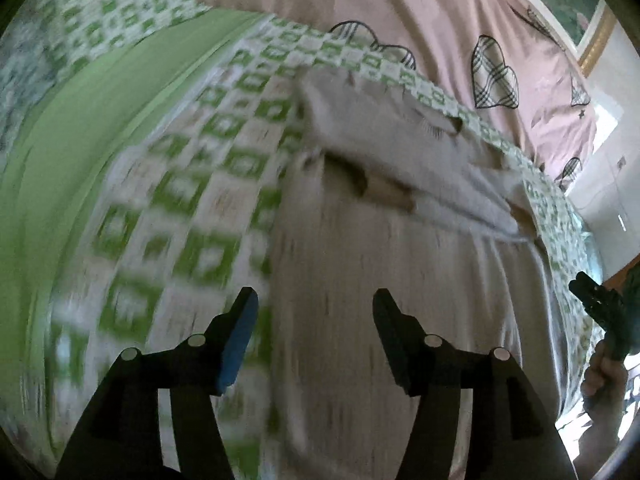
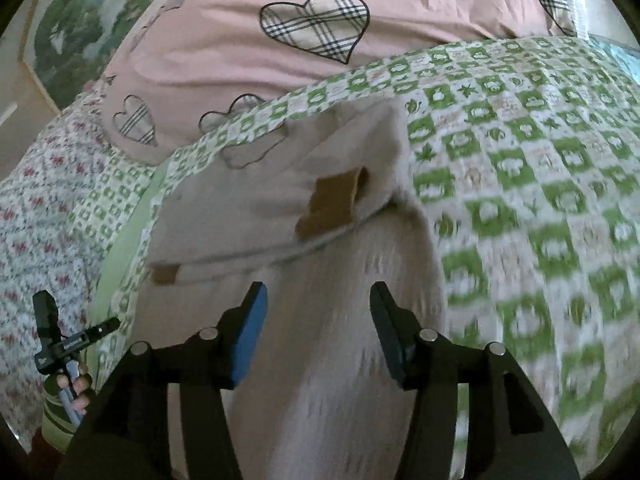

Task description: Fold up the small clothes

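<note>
Two handheld grippers, each with fingers spread and gripping nothing, above a pale garment (image 1: 380, 272) on a bed.

Left wrist view, from left to right: a plain green band (image 1: 80, 152) runs along the left side of the green-checked bedspread (image 1: 224, 128); the garment lies right of it with bedspread showing on both sides; the left gripper (image 1: 316, 312) hangs over the garment's near part; the right gripper (image 1: 600, 304), held in a hand (image 1: 604, 384), shows only here at the right edge. The pink heart-print quilt (image 1: 400, 12) borders the far edge. Right wrist view: a red-flowered cloth (image 2: 36, 208) at the left, seen only here; the left gripper (image 2: 68, 340) at the left edge; the garment's folded upper part with tan patches (image 2: 332, 200); the right gripper (image 2: 318, 308) above it; wide uncovered bedspread to the right.
</note>
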Demonstrator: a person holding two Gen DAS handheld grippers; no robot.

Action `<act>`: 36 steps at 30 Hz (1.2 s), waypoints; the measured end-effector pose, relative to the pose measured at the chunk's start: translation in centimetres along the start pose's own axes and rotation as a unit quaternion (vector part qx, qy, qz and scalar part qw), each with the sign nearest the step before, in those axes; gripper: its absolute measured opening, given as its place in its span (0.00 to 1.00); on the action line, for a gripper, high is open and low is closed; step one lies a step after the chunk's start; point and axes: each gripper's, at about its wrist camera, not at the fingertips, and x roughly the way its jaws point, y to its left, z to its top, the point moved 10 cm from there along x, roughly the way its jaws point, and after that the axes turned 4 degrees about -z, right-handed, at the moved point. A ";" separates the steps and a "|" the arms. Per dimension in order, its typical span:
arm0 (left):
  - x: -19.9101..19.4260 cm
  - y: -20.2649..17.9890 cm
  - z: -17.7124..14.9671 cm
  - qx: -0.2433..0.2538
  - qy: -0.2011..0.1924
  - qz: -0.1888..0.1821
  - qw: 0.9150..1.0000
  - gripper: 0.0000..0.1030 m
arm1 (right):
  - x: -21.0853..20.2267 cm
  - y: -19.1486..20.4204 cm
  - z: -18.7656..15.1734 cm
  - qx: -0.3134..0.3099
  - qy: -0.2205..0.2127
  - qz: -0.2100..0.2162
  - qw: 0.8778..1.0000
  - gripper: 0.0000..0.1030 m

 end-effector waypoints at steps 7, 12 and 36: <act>-0.6 -1.4 -7.9 0.017 0.063 0.000 0.998 0.61 | -1.9 0.0 -2.3 0.012 -0.007 0.013 1.000 0.53; -1.4 -1.2 -12.5 0.084 0.091 0.036 0.992 0.57 | -3.9 0.2 -3.0 0.002 -0.010 0.032 0.999 0.53; -1.6 -3.2 -19.1 0.051 0.177 -0.115 0.976 0.55 | -6.5 -4.0 -15.3 0.025 0.107 0.143 0.984 0.49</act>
